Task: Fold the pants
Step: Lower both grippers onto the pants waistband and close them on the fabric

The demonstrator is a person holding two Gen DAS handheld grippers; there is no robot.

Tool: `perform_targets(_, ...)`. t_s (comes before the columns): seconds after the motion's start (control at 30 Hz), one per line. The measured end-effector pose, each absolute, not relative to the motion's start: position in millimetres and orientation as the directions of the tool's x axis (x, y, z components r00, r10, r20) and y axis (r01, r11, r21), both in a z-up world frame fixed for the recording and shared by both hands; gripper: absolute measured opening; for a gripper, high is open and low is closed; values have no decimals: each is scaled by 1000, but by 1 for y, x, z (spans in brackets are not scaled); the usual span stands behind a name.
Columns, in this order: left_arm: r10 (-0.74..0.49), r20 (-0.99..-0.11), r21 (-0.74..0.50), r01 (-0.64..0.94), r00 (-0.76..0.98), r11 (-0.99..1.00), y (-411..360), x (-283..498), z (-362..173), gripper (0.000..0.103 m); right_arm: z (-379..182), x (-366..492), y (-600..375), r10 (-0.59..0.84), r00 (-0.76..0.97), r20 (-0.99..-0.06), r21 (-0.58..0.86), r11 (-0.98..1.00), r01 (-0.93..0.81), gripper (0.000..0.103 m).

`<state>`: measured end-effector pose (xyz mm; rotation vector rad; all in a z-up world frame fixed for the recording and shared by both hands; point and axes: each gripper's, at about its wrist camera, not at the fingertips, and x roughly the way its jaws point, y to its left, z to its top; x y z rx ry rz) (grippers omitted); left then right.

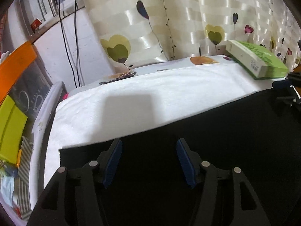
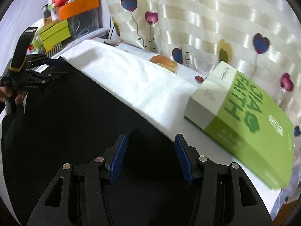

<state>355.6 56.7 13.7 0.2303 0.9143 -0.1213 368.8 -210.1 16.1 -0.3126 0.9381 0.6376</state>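
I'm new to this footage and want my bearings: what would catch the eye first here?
The black pants spread flat across the near side of the white towel, with the open left gripper and open right gripper hovering over them. Next, the bright green box at the towel's right end. Behind everything hangs a cream curtain printed with hearts.

- The pants lie on the bench's near part, over a towel reaching behind them.
- A box sits at the bench's right end (touching the towel's edge).
- A curtain hangs behind.
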Motion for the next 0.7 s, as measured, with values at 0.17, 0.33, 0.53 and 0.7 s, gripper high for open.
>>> perform_targets(0.17, -35, -803, 123, 222, 595, 967, 62, 364, 3, 69, 1, 388, -208, 360, 369, -857, 31, 750, -660, 54)
perform_targets(0.33, -57, -792, 102, 223, 608, 969, 65, 364, -2, 71, 0, 388, -213, 395, 356, -847, 66, 743, -666, 51)
perform_targets(0.53, -100, -796, 93, 285, 596, 954, 50, 359, 0, 24, 7, 369, -200, 358, 397, -845, -38, 701, -713, 8)
perform_targets(0.7, -19, -786, 202, 286, 618, 937, 25, 351, -1, 2, 27, 353, -199, 342, 474, -811, -103, 715, -692, 7)
